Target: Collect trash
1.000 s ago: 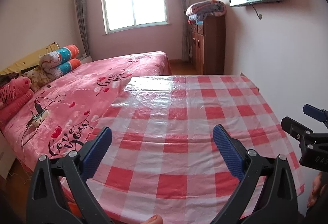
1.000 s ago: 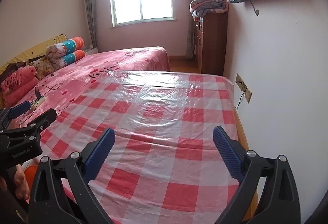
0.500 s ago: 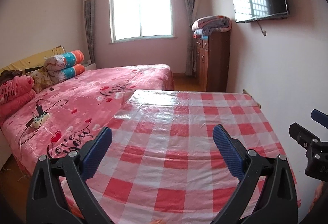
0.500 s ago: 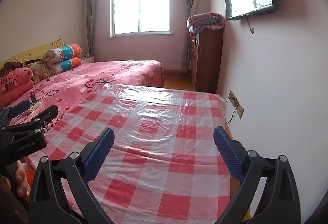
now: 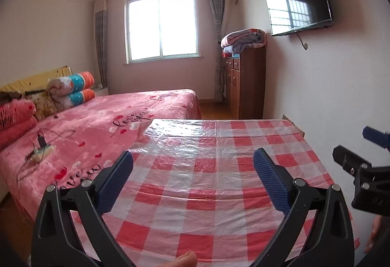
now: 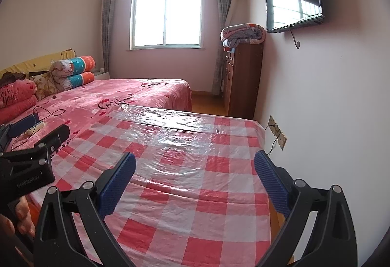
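1. Red-and-white checked plastic table cover (image 5: 219, 169): glossy, wrinkled, catching window glare at its far edge.
2. Pink heart-print fleece bedspread (image 5: 97, 125): soft, faintly shiny cloth.
3. Brown wooden cabinet (image 6: 243, 79): smooth, matt.
4. Blue ribbed gripper pads (image 6: 117, 181): rough, matt.

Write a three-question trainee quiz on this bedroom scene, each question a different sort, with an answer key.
1. True or false: the left tongs are shut on a piece of trash.
2. Multiple choice: what lies on top of the wooden cabinet? A) a folded blanket B) a lamp C) a stack of books
3. Fill in: the table under both tongs is covered by a red-and-white ____ plastic cloth.

Key: 1 false, both the left and right tongs are open and empty; 2 A; 3 checked.
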Action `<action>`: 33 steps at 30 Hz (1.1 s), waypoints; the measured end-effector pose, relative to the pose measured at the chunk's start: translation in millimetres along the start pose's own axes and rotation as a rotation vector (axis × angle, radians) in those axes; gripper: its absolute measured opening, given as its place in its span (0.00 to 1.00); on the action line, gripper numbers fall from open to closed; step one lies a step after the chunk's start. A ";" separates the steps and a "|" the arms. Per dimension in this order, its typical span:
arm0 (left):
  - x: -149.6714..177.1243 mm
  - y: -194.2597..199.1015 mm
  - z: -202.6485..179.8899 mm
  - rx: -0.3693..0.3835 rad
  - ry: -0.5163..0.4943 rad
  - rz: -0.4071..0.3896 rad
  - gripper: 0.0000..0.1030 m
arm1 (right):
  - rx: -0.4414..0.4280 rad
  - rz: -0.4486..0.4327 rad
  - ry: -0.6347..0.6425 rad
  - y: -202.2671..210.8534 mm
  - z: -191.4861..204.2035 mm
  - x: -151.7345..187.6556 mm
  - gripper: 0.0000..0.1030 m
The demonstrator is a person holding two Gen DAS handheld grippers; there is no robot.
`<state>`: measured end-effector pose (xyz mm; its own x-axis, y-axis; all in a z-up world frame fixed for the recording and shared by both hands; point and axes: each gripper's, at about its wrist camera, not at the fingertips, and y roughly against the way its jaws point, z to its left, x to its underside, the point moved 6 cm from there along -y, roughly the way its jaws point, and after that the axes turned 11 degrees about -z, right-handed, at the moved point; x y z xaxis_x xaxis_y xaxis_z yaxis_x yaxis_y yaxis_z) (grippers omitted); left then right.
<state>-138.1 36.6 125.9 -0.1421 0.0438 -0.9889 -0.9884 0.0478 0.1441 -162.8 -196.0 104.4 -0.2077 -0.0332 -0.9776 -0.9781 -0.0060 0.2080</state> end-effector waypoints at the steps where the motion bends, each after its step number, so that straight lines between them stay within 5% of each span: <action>1: 1.7 -1.1 1.0 0.000 0.007 0.009 0.96 | 0.002 0.004 0.004 0.2 0.4 1.0 0.94; 12: 12.4 -14.1 12.4 -0.069 0.037 0.063 0.96 | -0.030 0.039 -0.012 -6.0 3.9 11.1 0.94; 33: 39.6 -40.1 1.5 -0.070 0.014 0.152 0.96 | -0.048 0.093 -0.035 -30.0 -0.1 34.2 0.94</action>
<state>-104.1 37.9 81.0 -0.2905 0.0313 -0.9564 -0.9567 -0.0284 0.2897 -140.6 -197.0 64.8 -0.2984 -0.0005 -0.9545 -0.9531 -0.0522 0.2980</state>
